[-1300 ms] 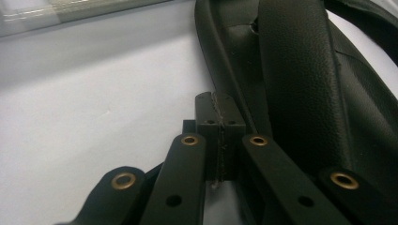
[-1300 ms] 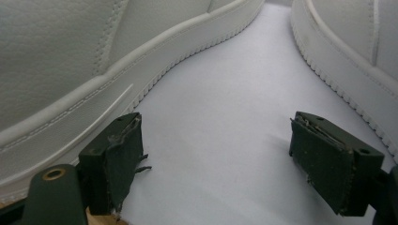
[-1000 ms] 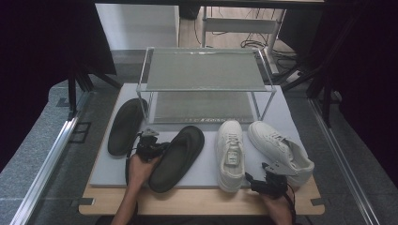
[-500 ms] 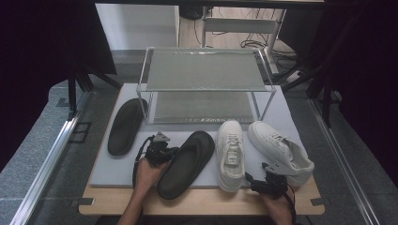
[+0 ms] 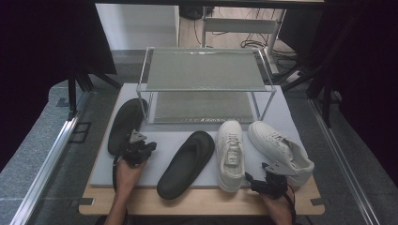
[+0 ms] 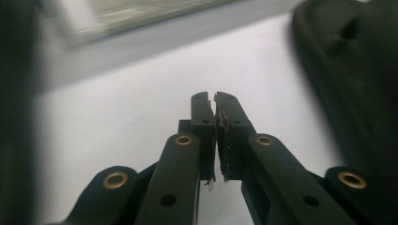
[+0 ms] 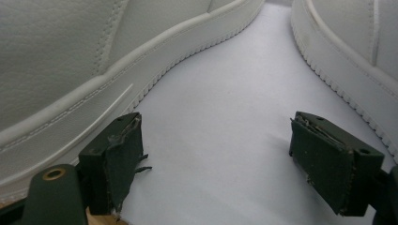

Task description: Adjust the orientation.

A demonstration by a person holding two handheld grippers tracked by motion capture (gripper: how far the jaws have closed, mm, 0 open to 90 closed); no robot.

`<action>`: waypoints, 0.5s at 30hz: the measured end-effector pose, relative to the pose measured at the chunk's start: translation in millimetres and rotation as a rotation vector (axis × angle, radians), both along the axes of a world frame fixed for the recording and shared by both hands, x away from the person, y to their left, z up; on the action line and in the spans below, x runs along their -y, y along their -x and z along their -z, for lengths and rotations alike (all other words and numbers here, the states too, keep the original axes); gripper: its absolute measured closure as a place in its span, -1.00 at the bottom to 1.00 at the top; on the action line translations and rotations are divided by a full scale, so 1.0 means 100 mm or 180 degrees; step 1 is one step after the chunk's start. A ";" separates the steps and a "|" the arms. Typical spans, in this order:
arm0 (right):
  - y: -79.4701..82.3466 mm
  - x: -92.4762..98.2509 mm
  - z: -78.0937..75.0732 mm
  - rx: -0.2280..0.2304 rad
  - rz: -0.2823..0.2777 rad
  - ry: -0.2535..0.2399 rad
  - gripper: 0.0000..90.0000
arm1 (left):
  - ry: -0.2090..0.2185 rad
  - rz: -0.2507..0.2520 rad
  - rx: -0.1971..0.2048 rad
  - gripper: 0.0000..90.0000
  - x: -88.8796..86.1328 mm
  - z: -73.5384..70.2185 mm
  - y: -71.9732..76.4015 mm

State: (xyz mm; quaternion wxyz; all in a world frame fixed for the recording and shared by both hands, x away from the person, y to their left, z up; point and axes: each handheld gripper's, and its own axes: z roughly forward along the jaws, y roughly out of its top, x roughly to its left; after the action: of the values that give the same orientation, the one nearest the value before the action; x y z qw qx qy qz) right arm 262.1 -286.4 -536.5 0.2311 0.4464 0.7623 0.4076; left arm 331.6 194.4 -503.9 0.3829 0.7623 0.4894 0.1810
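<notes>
Two black slippers and two white sneakers lie on a pale mat (image 5: 159, 145) in the high view. One slipper (image 5: 123, 124) rests at the far left, the other slipper (image 5: 187, 163) lies diagonally mid-mat. My left gripper (image 5: 137, 149) sits between them, shut on nothing; in the left gripper view its fingertips (image 6: 215, 101) meet over bare mat, the mid slipper (image 6: 352, 75) blurred at the right. The left sneaker (image 5: 230, 153) and right sneaker (image 5: 280, 149) lie side by side. My right gripper (image 5: 265, 179) stands open near their heels, with the sneaker sides (image 7: 84, 65) (image 7: 352, 42) flanking its fingertips.
A two-tier wire-mesh shoe rack (image 5: 206, 70) stands at the back of the mat. The mat lies on a wooden board (image 5: 202, 201) whose front edge is near my hands. Metal rails (image 5: 42, 159) and dark floor flank the table.
My left gripper has let go of the mid slipper and drawn left toward the far-left slipper; that slipper now lies farther right, beside the left sneaker. The right gripper has stayed put.
</notes>
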 end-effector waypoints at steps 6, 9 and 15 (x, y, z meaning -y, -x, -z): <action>0.00 0.00 0.00 0.0001 0.0000 0.0002 -0.61 | -0.0070 -0.0185 0.0054 0.88 -0.20 -0.05 -0.02; 0.00 0.00 0.00 0.0000 0.0001 0.0002 -0.61 | -0.0112 -0.0286 0.0066 0.85 -0.30 -0.06 -0.07; 0.00 0.00 0.00 0.0001 0.0002 0.0002 -0.61 | -0.0142 -0.0407 0.0090 0.81 -0.41 -0.09 -0.14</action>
State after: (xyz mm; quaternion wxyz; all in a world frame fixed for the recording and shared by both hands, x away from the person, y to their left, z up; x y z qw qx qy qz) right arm 262.1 -286.4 -536.5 0.2315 0.4465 0.7622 0.4074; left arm 345.8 235.3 -495.0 0.3604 0.7352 0.5275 0.2268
